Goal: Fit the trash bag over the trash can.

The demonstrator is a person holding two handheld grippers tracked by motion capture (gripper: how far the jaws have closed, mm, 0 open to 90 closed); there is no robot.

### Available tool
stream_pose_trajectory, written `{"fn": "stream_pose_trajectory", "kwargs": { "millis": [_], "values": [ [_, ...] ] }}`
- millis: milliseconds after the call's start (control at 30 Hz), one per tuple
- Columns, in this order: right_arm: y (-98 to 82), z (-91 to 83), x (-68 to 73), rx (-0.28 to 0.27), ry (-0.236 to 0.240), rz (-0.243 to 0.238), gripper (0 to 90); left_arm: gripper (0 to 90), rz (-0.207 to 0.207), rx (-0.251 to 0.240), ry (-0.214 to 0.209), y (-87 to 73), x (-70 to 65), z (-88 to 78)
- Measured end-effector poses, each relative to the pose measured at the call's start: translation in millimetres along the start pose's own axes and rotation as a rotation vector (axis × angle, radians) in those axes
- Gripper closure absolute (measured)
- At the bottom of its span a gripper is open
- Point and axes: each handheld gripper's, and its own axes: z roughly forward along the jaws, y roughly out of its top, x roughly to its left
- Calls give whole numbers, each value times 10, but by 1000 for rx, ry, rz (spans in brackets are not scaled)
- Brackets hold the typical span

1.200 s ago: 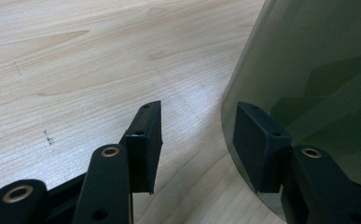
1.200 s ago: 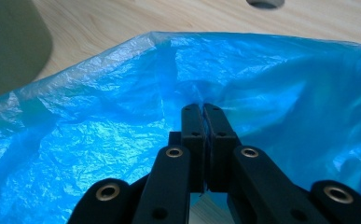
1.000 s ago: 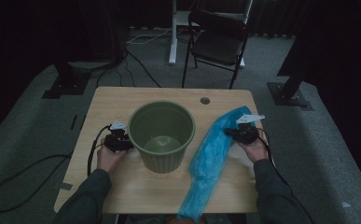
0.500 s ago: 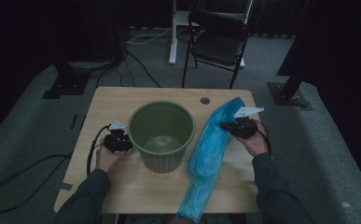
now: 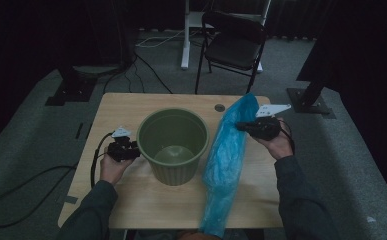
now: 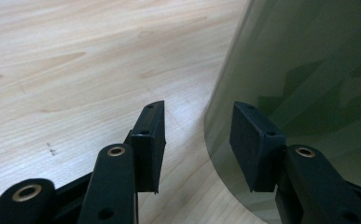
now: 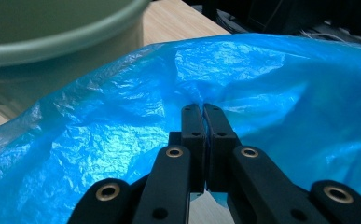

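Since a second ago my right gripper (image 5: 242,126) has risen, lifting the top of the blue plastic bag (image 5: 227,150) off the worktop (image 5: 121,107); its jaws are clamped tight on a fold of the film. The bag hangs slanted from there down to the worktop's near edge, just right of the green bucket (image 5: 173,145). My left gripper (image 6: 197,140) sits at the bucket's left wall, its jaws having just narrowed a little, parted, one pad against the wall.
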Motion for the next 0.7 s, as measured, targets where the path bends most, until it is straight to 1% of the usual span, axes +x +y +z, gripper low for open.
{"fn": "stream_pose_trajectory", "kwargs": {
  "millis": [100, 133, 167, 267, 333, 467, 533, 700],
  "values": [
    [47, -23, 5, -10, 11, -9, 886, 554, -9, -14, -1, 7, 12, -36],
    [72, -31, 9, -15, 19, -11, 886, 554, -12, -25, -1, 18, 20, -72],
    [127, -44, 24, -28, 32, -19, 886, 555, -14, -29, -3, 23, 22, -85],
    [203, -50, 50, -41, 48, -33, 886, 559, -15, -37, -13, 36, 14, -106],
    [253, -49, 67, -51, 59, -43, 886, 559, -5, -36, -15, 46, -7, -105],
    [345, -42, 102, -79, 97, -47, 886, 559, 7, -39, -22, 72, -42, -104],
    [387, -27, 117, -84, 113, -52, 886, 559, 11, -46, -23, 89, -52, -113],
    [477, 35, 163, -82, 140, -67, 886, 560, 4, -59, -21, 108, -55, -122]
  ]
}}
